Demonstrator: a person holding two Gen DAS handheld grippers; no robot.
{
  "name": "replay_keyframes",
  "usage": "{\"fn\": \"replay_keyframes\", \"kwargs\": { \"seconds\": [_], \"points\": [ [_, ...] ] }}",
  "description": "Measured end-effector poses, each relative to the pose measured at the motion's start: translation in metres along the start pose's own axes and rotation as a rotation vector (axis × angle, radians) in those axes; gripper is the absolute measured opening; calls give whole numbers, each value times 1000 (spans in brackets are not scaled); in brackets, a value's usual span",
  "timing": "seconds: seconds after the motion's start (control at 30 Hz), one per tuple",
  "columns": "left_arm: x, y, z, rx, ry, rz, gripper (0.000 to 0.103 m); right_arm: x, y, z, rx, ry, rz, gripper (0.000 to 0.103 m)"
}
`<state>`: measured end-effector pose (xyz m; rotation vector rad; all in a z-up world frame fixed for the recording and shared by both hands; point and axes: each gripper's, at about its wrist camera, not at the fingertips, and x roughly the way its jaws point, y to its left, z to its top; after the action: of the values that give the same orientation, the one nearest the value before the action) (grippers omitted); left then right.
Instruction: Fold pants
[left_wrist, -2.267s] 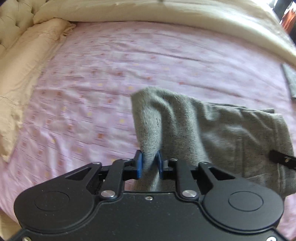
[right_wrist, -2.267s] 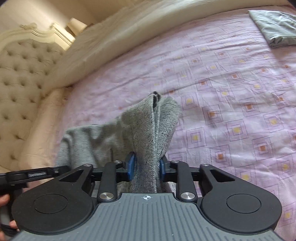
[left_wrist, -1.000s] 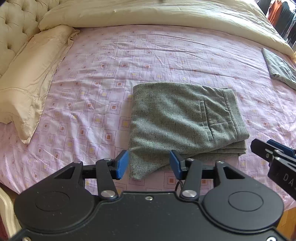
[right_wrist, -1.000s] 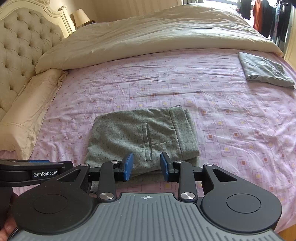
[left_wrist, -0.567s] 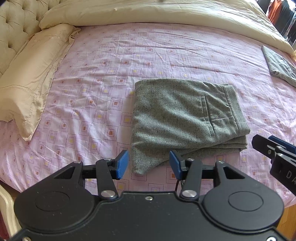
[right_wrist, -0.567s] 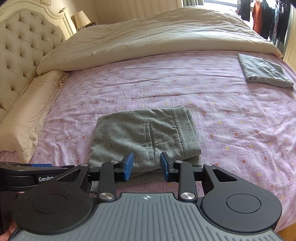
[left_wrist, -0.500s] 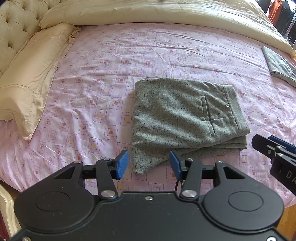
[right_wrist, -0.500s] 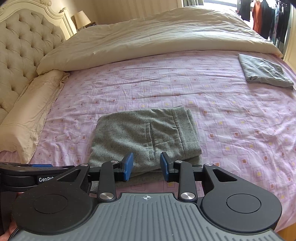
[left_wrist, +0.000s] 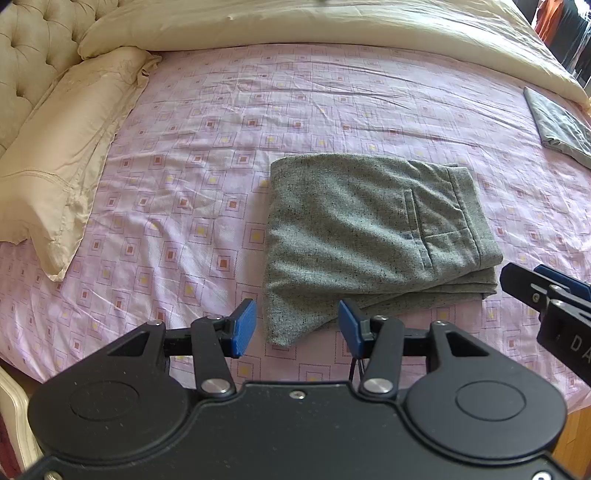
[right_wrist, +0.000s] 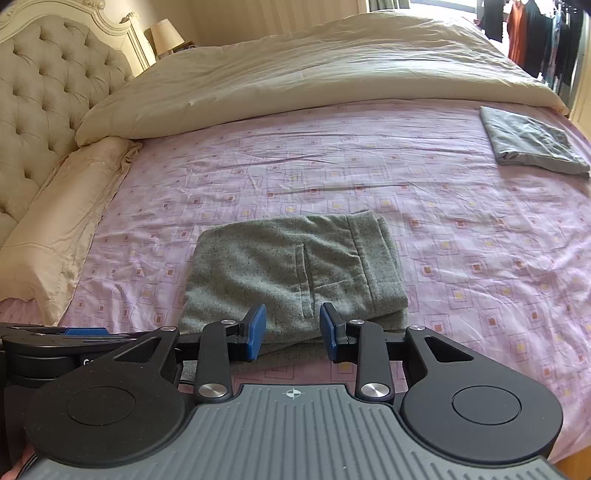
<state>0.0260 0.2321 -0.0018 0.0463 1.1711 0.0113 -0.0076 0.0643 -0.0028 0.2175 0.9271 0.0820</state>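
Note:
The grey speckled pants (left_wrist: 373, 229) lie folded in a flat rectangle on the pink patterned bed sheet (left_wrist: 207, 147), back pocket facing up; they also show in the right wrist view (right_wrist: 291, 273). My left gripper (left_wrist: 297, 326) is open and empty, held above the near left corner of the pants. My right gripper (right_wrist: 291, 332) is open and empty, held above the near edge of the pants. The right gripper's fingers (left_wrist: 543, 291) show at the right edge of the left wrist view. The left gripper's fingers (right_wrist: 85, 332) show at the left of the right wrist view.
A cream pillow (left_wrist: 62, 158) lies at the left by the tufted headboard (right_wrist: 44, 92). A cream duvet (right_wrist: 314, 70) is bunched across the far side. Another folded grey garment (right_wrist: 532, 144) lies at the far right. The bed's near edge is just below the grippers.
Both grippers let go of the pants, opened and drew back; the pants now lie folded flat on the sheet. Over the last half second nothing has visibly moved.

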Motion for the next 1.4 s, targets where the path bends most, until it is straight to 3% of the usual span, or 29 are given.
{"fn": "replay_keyframes", "kwargs": {
  "seconds": [1.4],
  "points": [
    [19, 1, 15, 24, 41, -1, 57, 23, 4, 17, -7, 40, 14, 32]
  ]
}}
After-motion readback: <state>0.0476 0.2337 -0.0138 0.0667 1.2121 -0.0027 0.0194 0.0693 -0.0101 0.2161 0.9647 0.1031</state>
